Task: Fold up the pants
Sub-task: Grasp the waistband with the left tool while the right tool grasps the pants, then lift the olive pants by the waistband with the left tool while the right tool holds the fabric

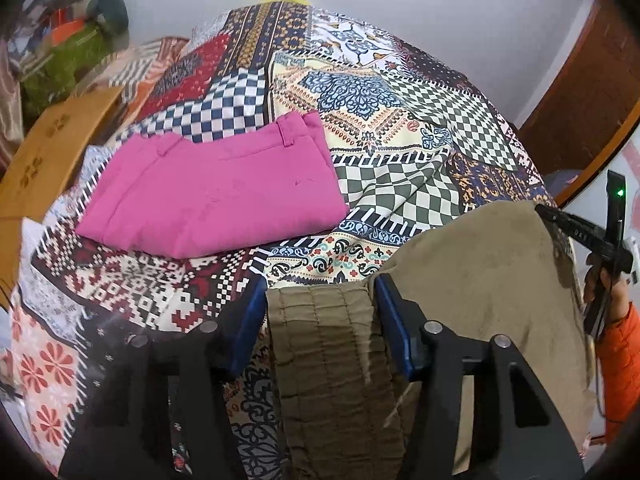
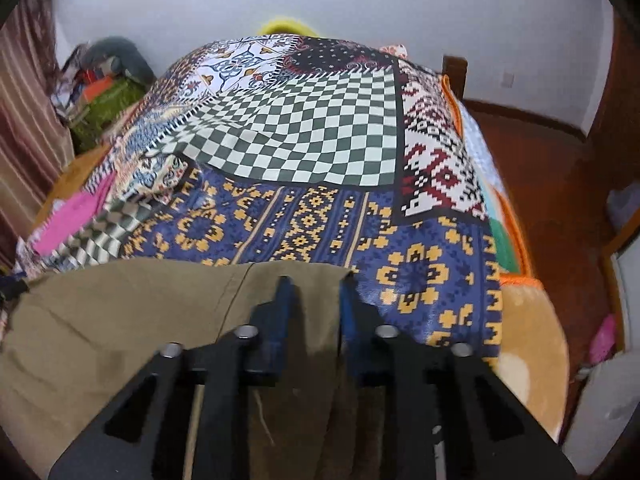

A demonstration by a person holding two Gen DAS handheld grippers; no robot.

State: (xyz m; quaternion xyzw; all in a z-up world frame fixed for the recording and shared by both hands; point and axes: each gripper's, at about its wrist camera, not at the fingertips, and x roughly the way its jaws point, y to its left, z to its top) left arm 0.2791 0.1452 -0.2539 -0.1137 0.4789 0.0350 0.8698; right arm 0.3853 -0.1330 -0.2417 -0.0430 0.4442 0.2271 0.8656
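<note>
Olive-khaki pants (image 1: 480, 264) hang stretched between my two grippers over the near part of a patchwork bedspread (image 1: 360, 92). My left gripper (image 1: 320, 284) is shut on the gathered elastic waistband (image 1: 320, 320), which bunches between its blue pads. My right gripper (image 2: 314, 284) is shut on the pants' other end (image 2: 140, 320), cloth pinched between its blue pads. The right gripper also shows at the far right of the left wrist view (image 1: 576, 224), held by a hand in an orange sleeve.
Folded pink pants (image 1: 216, 188) lie flat on the bedspread left of centre, also at the left edge of the right wrist view (image 2: 72, 216). A wooden board (image 1: 52, 160) and a clothes pile (image 1: 76, 52) lie far left. Wooden floor (image 2: 560, 220) lies right of the bed.
</note>
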